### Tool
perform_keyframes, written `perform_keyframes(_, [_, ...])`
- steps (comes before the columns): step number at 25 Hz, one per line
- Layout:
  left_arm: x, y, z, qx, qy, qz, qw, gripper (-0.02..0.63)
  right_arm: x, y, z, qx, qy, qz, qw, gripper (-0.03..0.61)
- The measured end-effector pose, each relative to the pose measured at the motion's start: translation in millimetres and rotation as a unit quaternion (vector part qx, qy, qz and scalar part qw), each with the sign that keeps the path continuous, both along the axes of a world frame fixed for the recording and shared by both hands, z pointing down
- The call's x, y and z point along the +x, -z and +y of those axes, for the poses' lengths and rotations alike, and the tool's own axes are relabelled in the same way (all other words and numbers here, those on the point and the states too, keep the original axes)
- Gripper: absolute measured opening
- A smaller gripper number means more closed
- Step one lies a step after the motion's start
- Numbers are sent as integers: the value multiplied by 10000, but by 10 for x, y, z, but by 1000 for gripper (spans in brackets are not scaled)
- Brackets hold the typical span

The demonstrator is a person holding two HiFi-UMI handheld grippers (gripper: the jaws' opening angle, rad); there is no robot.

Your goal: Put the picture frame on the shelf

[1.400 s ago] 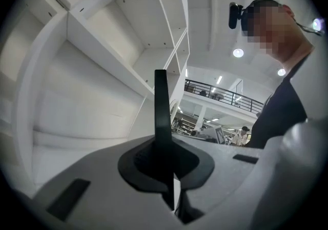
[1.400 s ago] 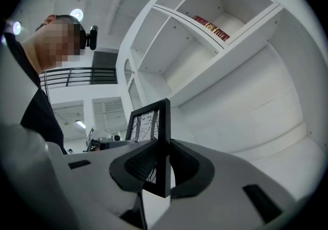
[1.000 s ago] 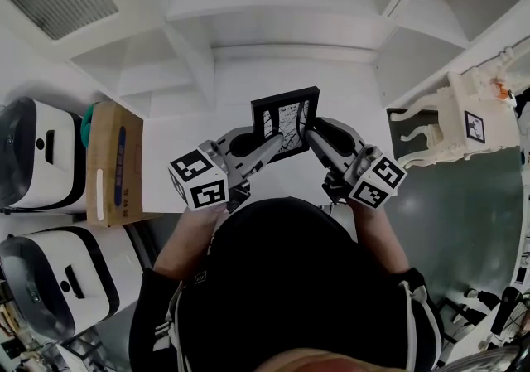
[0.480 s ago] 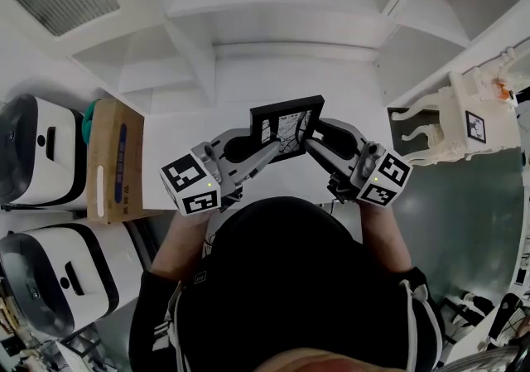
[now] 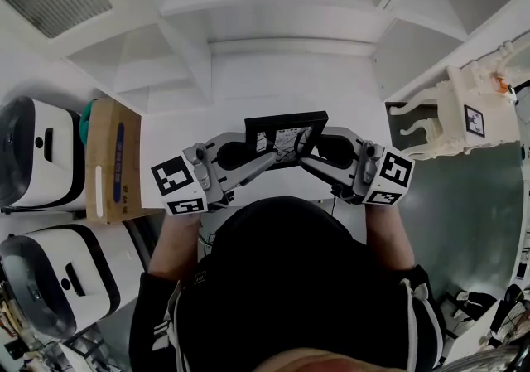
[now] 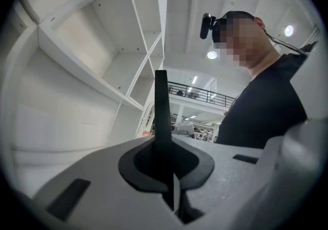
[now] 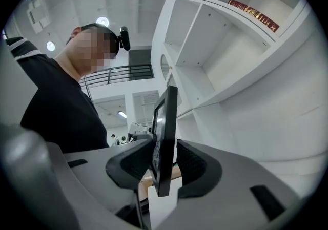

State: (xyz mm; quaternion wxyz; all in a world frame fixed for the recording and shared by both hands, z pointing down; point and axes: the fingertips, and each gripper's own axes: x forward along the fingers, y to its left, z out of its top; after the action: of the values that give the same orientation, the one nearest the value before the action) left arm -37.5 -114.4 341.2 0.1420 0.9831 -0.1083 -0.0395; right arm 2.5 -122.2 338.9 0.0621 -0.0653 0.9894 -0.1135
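The black picture frame [image 5: 286,132] is held upright in front of the white shelf unit [image 5: 273,26]. My left gripper [image 5: 267,158] comes in from the left, shut on the frame's edge. In the left gripper view the frame [image 6: 161,113] shows edge-on, pinched between the pads of the left gripper [image 6: 166,161]. My right gripper [image 5: 305,157] reaches in from the right. Its jaws have just been opening. In the right gripper view the frame [image 7: 165,137] stands between the spread pads of the right gripper [image 7: 164,165], with a gap on the right side.
A brown cardboard box [image 5: 112,159] and two white machines [image 5: 33,151] stand at the left. A white ornate stand [image 5: 451,118] with a square marker is at the right. Red books [image 7: 253,14] lie on an upper shelf. The person's head fills the lower head view.
Both grippers and the frame have risen toward the shelf, and the frame has turned squarer to it. The right gripper's jaws have spread wider around the frame.
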Motion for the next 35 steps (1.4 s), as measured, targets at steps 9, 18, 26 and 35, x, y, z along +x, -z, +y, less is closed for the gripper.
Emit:
perform_keyframes(9, [51,42,95,181,-399,31,9990,18,-65,30,140,180,540,134,9983,81])
perform_keyframes(18, [-39,-2,-8,524,356,-341,9974,67,-66,-25,101,22,356,199,9992,77])
perform_keyframes(26, [-16,57,-116,417,976,-124,9943,100,208,-53,94,-278,212,-31,9994,74])
perform_keyframes(35, [87,136,-156,476,1113,-60,9926,101,354,19,75,-390,86,-329,9987,73])
